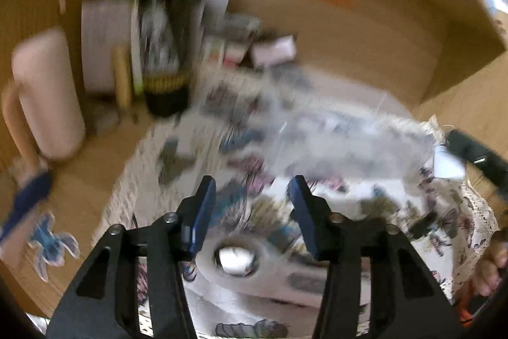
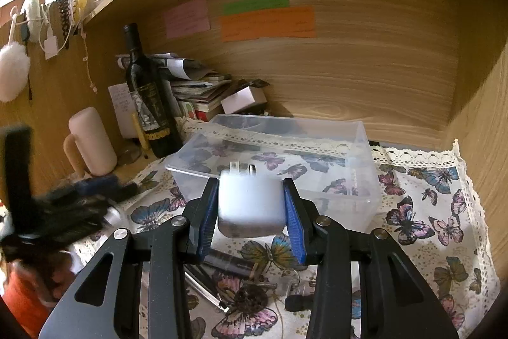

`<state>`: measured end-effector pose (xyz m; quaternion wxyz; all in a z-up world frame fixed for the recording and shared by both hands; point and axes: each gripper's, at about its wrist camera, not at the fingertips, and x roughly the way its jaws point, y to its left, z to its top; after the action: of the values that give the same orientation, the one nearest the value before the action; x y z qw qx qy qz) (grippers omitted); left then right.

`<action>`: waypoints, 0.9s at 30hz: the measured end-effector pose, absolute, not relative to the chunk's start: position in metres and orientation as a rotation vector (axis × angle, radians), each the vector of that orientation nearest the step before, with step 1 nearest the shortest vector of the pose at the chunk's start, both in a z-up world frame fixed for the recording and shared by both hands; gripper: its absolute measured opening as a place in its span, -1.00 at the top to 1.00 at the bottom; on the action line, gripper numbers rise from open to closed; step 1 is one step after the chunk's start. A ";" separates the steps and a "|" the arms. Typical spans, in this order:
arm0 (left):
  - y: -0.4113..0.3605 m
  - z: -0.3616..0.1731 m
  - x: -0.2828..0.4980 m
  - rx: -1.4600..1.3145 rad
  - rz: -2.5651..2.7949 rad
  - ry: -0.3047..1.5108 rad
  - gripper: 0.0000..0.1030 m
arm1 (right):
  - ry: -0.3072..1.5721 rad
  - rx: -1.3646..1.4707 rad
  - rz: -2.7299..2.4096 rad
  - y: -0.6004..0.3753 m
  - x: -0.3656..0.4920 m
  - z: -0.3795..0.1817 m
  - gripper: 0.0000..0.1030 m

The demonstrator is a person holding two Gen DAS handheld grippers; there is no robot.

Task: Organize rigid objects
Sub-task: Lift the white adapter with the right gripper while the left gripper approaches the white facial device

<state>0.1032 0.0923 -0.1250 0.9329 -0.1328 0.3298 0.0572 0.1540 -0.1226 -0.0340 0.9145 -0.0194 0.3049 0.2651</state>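
My right gripper [image 2: 251,205] is shut on a white plug adapter [image 2: 249,205], prongs pointing forward, held just in front of a clear plastic box [image 2: 349,180] on the butterfly cloth [image 2: 422,212]. My left gripper [image 1: 252,212] is open and empty above the same cloth [image 1: 444,227]; its view is motion-blurred. The clear box [image 1: 333,142] lies ahead of it. A small round silvery object [image 1: 236,258] lies on the cloth under the left jaws. The left gripper [image 2: 63,212] shows blurred at the left of the right wrist view. Pens [image 2: 206,285] and small items lie under the right gripper.
A dark wine bottle [image 2: 149,94], a pink mug [image 2: 92,142], stacked books and papers [image 2: 197,91] and a small white box [image 2: 243,99] stand at the back left. The wooden back wall carries sticky notes [image 2: 266,21]. The bottle [image 1: 165,30] and mug [image 1: 47,94] also show in the left wrist view.
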 end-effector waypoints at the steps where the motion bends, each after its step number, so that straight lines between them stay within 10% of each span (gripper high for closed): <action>1: 0.097 -0.131 0.104 -0.300 0.113 0.698 0.06 | 0.623 -0.045 0.540 -0.124 0.153 -0.033 0.30; 7: 0.101 -0.134 0.088 -0.316 0.141 0.744 0.03 | 0.621 -0.043 0.518 -0.132 0.156 -0.034 0.30; 14: 0.109 -0.138 0.064 -0.360 0.187 0.798 -0.46 | 0.730 -0.087 0.496 -0.138 0.159 -0.065 0.30; 27: 0.087 -0.151 0.088 -0.367 0.138 0.877 -0.43 | 0.857 -0.089 0.535 -0.145 0.150 -0.089 0.16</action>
<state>0.0882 0.0866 -0.1511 0.8867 -0.1766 0.4220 0.0664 0.1502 -0.1446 -0.0887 0.8741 -0.0425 0.4105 0.2561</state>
